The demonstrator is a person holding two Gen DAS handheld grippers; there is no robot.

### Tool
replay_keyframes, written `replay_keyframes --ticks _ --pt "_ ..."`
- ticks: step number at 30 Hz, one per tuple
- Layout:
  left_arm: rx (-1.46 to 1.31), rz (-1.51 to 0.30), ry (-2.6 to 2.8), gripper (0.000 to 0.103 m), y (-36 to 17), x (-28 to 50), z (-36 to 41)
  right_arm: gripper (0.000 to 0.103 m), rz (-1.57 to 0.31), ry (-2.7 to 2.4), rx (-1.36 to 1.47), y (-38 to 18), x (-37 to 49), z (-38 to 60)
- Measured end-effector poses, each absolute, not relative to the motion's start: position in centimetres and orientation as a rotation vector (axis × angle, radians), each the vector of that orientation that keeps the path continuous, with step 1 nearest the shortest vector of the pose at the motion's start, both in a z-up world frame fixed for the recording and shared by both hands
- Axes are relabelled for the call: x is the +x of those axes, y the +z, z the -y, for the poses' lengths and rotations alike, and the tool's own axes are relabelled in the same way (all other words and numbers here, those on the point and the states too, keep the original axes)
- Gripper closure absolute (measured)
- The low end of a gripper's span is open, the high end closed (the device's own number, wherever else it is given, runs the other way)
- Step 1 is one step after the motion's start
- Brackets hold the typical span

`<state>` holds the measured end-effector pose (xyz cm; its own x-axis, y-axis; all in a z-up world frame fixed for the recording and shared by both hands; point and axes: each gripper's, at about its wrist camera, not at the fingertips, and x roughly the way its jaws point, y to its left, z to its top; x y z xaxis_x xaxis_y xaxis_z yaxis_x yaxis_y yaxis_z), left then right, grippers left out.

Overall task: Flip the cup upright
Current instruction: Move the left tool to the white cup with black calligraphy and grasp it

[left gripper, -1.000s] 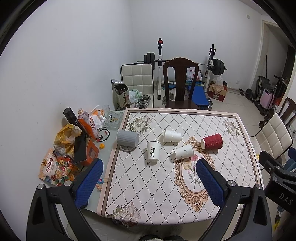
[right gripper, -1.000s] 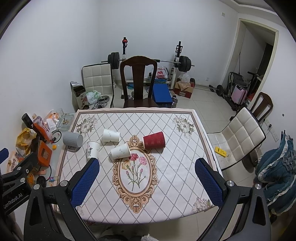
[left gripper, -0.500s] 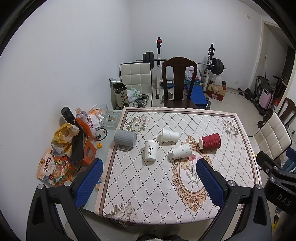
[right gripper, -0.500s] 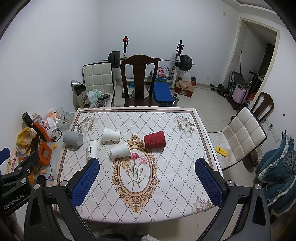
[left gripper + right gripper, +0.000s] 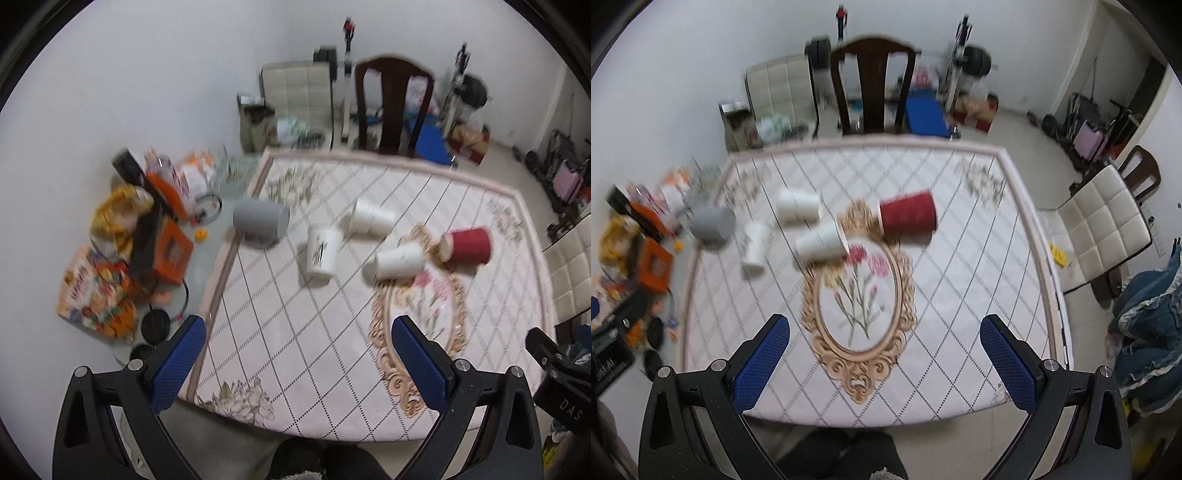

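Several cups lie on the patterned tablecloth (image 5: 295,332). A grey cup (image 5: 261,221) lies on its side at the left edge. A white printed cup (image 5: 322,251) stands mouth up. Two white cups (image 5: 371,218) (image 5: 397,262) and a red cup (image 5: 468,245) lie on their sides. In the right wrist view I see the red cup (image 5: 908,218), the white cups (image 5: 798,205) (image 5: 822,243) (image 5: 755,245) and the grey cup (image 5: 711,223). My left gripper (image 5: 295,363) and right gripper (image 5: 884,362) are open and empty, above the table's near edge.
Snack bags, an orange box (image 5: 171,254) and bottles clutter the table's left strip. A dark wooden chair (image 5: 393,107) stands at the far side, a white padded chair (image 5: 1100,225) at the right. Gym gear lines the back wall.
Both grippers have moved forward and down toward the table, so the cups look larger. The cups have not moved. Both grippers stay open.
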<state>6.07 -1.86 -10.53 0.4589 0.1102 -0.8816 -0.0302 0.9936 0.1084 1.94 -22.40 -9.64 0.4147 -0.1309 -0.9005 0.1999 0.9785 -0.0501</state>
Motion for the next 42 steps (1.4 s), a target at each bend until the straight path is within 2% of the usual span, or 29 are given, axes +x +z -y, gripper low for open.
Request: replay_keyframes --ticks 10,18,26,34,39,41,42 --pt "0.145 -1.278 0.084 0.001 -21.1 13.2 0.7 0.0 -1.312 -0.236 0.069 -20.9 8.3 22.6" --pt "0.158 -1.352 -0.022 0.002 -25.9 19.9 0.4 0.0 -1.425 -0.315 0.075 -27.5 13.6 22.2" --pt "0.169 -1.428 -0.074 0.003 -30.1 25.1 0.6 0.0 -1.505 -0.356 0.116 -31.6 17.0 22.6" --pt "0.176 -1.458 -0.09 0.004 -32.6 28.5 0.8 0.0 -1.527 -0.396 0.126 -32.9 19.2 23.1" --pt "0.162 -1.476 -0.118 0.018 -33.7 29.8 0.6 0.0 -1.539 -0.418 0.131 -33.3 19.8 23.2" --pt "0.158 -1.49 -0.131 0.033 -34.2 30.1 0.5 0.0 -1.545 -0.423 0.13 -33.4 19.9 23.3" --pt "0.153 -1.493 -0.139 0.037 -34.4 30.2 0.5 0.0 -1.547 -0.425 0.128 -33.4 20.0 23.4"
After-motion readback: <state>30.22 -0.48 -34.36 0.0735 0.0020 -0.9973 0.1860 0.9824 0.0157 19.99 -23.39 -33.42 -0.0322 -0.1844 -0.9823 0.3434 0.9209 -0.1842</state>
